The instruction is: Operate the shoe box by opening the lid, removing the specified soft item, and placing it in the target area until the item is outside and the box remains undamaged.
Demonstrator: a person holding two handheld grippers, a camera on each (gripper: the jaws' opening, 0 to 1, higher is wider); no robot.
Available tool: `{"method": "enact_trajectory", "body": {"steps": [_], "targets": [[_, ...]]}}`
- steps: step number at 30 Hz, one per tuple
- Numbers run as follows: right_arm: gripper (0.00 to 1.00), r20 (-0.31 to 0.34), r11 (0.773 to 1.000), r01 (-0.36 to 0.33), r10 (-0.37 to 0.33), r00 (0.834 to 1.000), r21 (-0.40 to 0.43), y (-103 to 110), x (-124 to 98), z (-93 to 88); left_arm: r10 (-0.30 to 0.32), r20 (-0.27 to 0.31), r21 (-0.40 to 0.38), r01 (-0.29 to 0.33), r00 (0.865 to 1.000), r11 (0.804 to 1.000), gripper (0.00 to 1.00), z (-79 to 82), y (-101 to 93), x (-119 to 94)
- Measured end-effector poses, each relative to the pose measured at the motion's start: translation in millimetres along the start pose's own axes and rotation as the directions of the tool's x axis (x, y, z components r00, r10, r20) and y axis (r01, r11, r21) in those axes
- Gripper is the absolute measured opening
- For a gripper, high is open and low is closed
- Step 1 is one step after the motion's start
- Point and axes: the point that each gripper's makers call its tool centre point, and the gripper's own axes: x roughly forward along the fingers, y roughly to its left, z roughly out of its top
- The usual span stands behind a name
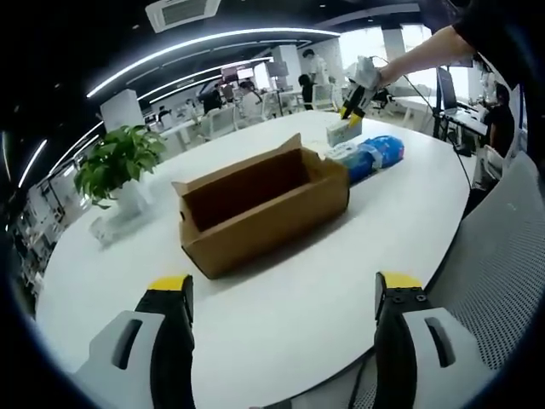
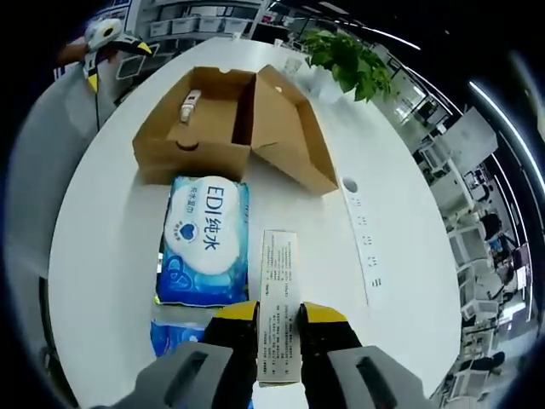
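Observation:
The brown cardboard shoe box (image 1: 264, 200) (image 2: 213, 128) stands open on the white round table, its lid (image 2: 289, 128) folded out to one side. A small white tube (image 2: 189, 106) lies inside. A blue wet-wipes pack (image 2: 204, 243) (image 1: 375, 156) rests on the table just outside the box. My right gripper (image 2: 278, 313) (image 1: 356, 98) is shut on a slim white printed pack (image 2: 278, 290) (image 1: 345, 132) beside the wipes. Whether that pack is off the table I cannot tell. My left gripper (image 1: 283, 285) (image 2: 111, 38) stands wide open on the box's other side, holding nothing.
A potted plant (image 1: 119, 162) (image 2: 349, 55) stands on the table beyond the box. Another blue pack (image 2: 174, 336) lies close to my right gripper. A socket strip (image 2: 362, 230) is set into the tabletop. A grey mesh chair (image 1: 494, 256) stands at the table edge. Office desks and people fill the background.

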Motion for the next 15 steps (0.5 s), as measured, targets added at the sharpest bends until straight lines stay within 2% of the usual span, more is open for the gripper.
{"method": "enact_trajectory", "body": {"steps": [15], "targets": [[0.14,-0.092,0.999,-0.028,0.030,0.995,0.022,14.1,2.4,-42.5,0.001,-0.010,0.005,-0.001,1.000,1.000,0.87,-2.1,-0.7,0.7]]}}
